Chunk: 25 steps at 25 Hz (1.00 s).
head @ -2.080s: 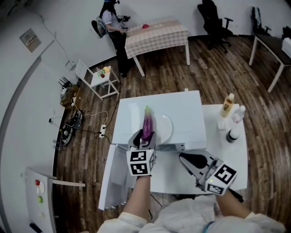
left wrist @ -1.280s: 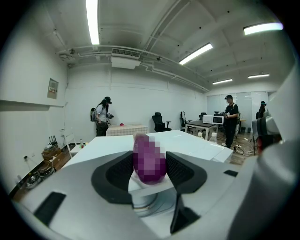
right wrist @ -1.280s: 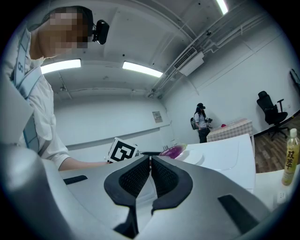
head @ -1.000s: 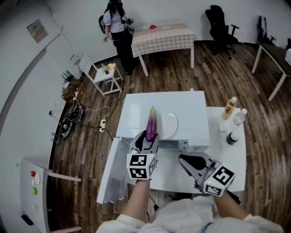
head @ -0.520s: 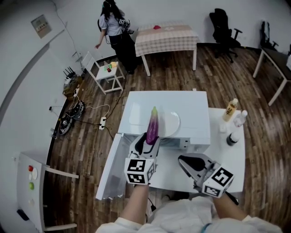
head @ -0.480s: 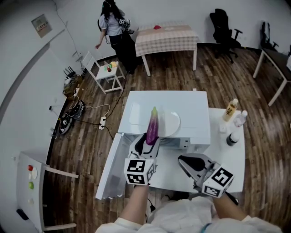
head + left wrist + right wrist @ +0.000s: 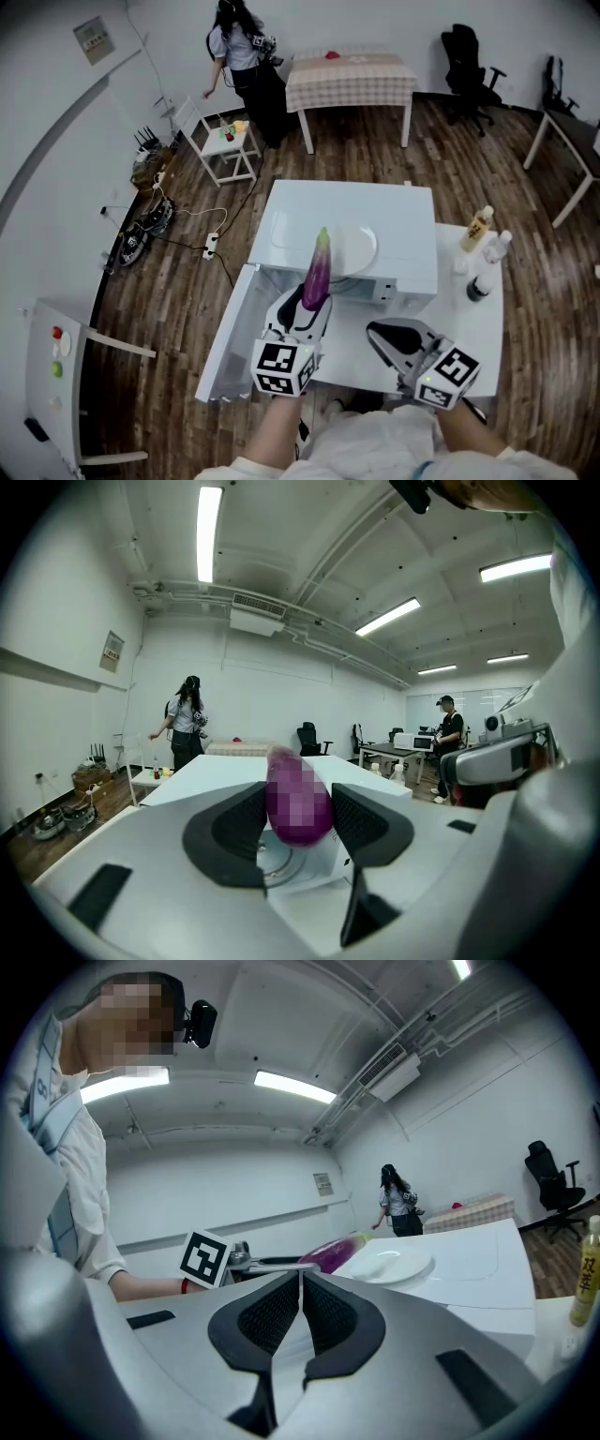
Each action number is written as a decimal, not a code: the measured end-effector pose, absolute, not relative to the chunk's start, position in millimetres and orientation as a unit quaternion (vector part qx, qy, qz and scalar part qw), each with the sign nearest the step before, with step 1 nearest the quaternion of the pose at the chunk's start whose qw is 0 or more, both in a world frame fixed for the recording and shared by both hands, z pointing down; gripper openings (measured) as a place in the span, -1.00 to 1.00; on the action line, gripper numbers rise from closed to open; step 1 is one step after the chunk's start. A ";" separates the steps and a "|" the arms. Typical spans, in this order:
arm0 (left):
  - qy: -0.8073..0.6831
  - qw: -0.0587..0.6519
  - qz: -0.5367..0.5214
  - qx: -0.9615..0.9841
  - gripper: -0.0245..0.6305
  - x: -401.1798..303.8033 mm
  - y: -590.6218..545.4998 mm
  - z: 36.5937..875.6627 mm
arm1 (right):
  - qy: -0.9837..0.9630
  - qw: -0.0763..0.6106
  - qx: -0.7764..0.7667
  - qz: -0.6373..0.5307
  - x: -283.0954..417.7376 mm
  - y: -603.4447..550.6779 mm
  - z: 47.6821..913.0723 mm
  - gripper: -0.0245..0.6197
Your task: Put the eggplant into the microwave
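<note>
left claw (image 7: 305,306): grasping eggplant (image 7: 316,270), tip toward 12 o'clock
right claw (image 7: 380,330): clenched, empty, 3 o'clock of left claw
microwave (image 7: 405,221): door open, 9 o'clock side
plate (image 7: 362,246): on microwave

The eggplant (image 7: 317,267) is long and glossy purple with a pale green stem end. Its thick end is clamped in the left gripper (image 7: 307,301), and its stem points out over the front edge of the white microwave (image 7: 398,217). The microwave's door (image 7: 230,337) stands swung open on its left side.
</note>
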State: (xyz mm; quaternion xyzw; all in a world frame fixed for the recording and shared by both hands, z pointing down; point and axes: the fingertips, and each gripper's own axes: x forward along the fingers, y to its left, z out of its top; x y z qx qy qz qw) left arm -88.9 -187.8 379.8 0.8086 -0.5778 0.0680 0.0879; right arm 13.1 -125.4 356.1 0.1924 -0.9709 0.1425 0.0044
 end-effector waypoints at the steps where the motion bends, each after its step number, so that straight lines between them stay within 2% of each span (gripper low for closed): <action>1: -0.577 0.089 0.068 0.809 -0.27 -89.0 -184.1 380.6 | -0.971 0.005 0.192 0.142 12.4 -124.1 356.2 -0.81; 25: -0.546 0.098 0.035 0.832 -0.27 -91.2 -114.7 398.3 | -0.971 0.033 0.194 0.135 -9.4 -101.2 368.1 -0.81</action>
